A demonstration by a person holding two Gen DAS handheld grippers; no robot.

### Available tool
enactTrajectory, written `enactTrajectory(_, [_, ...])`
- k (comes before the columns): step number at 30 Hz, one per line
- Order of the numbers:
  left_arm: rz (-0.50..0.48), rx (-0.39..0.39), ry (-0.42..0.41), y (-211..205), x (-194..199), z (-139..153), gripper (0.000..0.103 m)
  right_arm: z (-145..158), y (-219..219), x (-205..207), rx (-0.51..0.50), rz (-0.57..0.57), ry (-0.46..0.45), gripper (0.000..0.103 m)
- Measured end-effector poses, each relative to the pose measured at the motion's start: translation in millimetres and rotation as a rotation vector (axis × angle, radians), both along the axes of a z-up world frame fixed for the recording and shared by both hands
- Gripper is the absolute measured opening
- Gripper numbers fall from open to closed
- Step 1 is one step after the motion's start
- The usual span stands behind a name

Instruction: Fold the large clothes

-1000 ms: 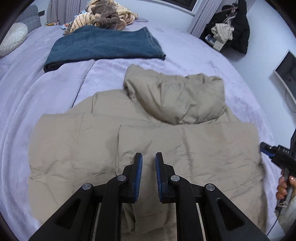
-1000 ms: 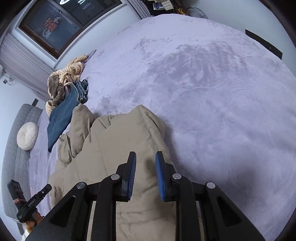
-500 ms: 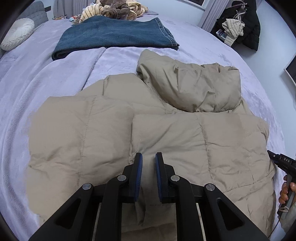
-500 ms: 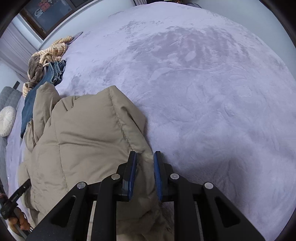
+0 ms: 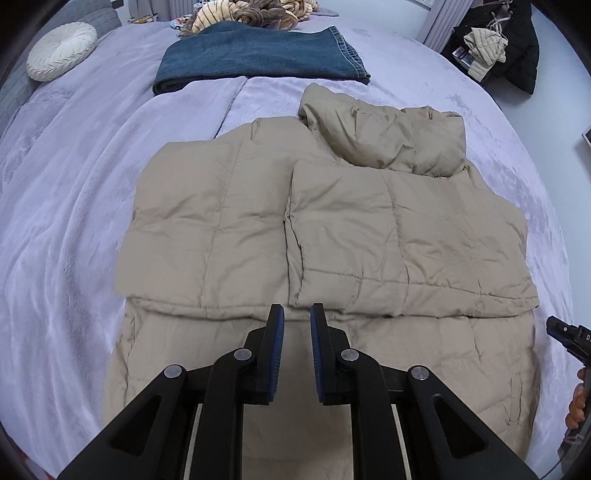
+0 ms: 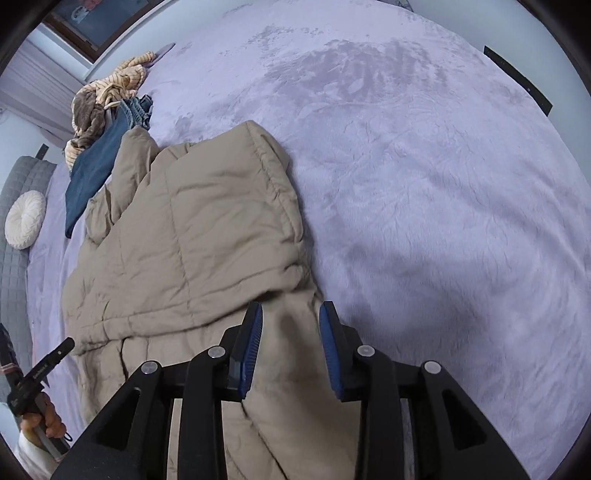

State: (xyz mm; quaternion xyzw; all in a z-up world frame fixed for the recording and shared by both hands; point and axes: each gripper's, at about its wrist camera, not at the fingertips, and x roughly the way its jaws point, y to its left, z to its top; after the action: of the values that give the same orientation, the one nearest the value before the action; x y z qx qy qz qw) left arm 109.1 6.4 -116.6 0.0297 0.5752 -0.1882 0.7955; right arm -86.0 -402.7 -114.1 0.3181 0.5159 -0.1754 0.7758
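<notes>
Beige quilted fabric fills the near part of both wrist views: the puffer jacket (image 5: 332, 236) lies flat on the bed (image 5: 74, 229), straight below the two tools. The left hand-held gripper (image 5: 297, 314) hangs just above it with its jaws nearly together and nothing pinched between them. The right hand-held gripper (image 6: 291, 314) has just been opening; its jaws stand apart over the jacket's right edge, and no cloth is caught between the pads.

By the look of it, the fold is well along. Both sides are turned in over the middle, and a layer lies doubled across the lower body, its edge running crosswise just ahead of the left tool. The hood (image 5: 388, 136) is not yet tucked, so I judge at least one more fold remains.

Farther off, a pair of jeans (image 5: 255, 55) lies folded on the lilac plush blanket, with a striped heap of clothes (image 5: 251, 9) behind it. A round white cushion (image 5: 61, 50) rests at the grey headboard, and dark coats (image 5: 517, 40) hang by the wall.
</notes>
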Motion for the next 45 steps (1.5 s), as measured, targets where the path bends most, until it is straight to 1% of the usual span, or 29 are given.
enactTrajectory(1, [0.003, -0.001, 0.004, 0, -5, 2, 0.016, 2, 4, -6, 0.011, 0.003, 0.004, 0.041])
enactTrajectory(5, [0.010, 0.012, 0.022, 2, -29, 10, 0.016, 9, 16, -23, 0.044, 0.019, 0.015, 0.046])
enactTrajectory(9, [0.025, 0.009, 0.043, 6, -50, 15, 0.016, 14, 26, -38, 0.067, 0.048, 0.028, 0.052])
enactTrajectory(10, [0.028, 0.011, 0.048, 7, -55, 15, 0.022, 15, 28, -41, 0.072, 0.054, 0.028, 0.054])
enactTrajectory(11, [0.033, 0.016, 0.050, 8, -60, 16, 0.066, 16, 29, -44, 0.076, 0.060, 0.026, 0.054])
enactTrajectory(12, [0.052, 0.028, 0.043, 10, -67, 19, 0.094, 17, 30, -45, 0.079, 0.066, 0.025, 0.055])
enactTrajectory(13, [0.081, 0.037, 0.010, 12, -72, 23, 0.101, 17, 31, -47, 0.083, 0.072, 0.024, 0.056])
enactTrajectory(14, [0.092, 0.040, -0.018, 14, -78, 29, 0.102, 18, 32, -49, 0.089, 0.076, 0.023, 0.056])
enactTrajectory(15, [0.087, 0.040, -0.017, 15, -82, 31, 0.102, 18, 33, -51, 0.097, 0.079, 0.022, 0.056])
enactTrajectory(17, [0.112, 0.058, -0.017, 19, -92, 34, 0.102, 17, 36, -54, 0.112, 0.090, 0.021, 0.056])
enactTrajectory(19, [0.119, 0.056, -0.005, 24, -99, 34, 0.102, 15, 41, -57, 0.120, 0.108, 0.027, 0.057])
enactTrajectory(21, [0.124, 0.049, 0.023, 30, -106, 32, 0.102, 14, 46, -60, 0.124, 0.116, 0.033, 0.058])
enactTrajectory(22, [0.130, 0.051, 0.030, 31, -109, 31, 0.102, 15, 48, -63, 0.134, 0.114, 0.028, 0.070])
enactTrajectory(24, [0.133, 0.046, 0.051, 37, -115, 28, 0.102, 18, 53, -67, 0.150, 0.110, 0.005, 0.083])
enactTrajectory(27, [0.121, 0.041, 0.075, 42, -124, 23, 0.102, 20, 62, -72, 0.147, 0.114, 0.001, 0.083])
enactTrajectory(30, [0.102, 0.043, 0.095, 48, -130, 16, 0.102, 17, 70, -79, 0.146, 0.095, 0.008, 0.083])
enactTrajectory(39, [0.040, 0.035, 0.153, 81, -150, -5, 0.102, -2, 103, -110, 0.198, -0.011, 0.039, 0.084])
enactTrajectory(45, [0.029, 0.037, 0.175, 109, -160, -13, 0.102, -10, 117, -138, 0.216, -0.092, 0.047, 0.084])
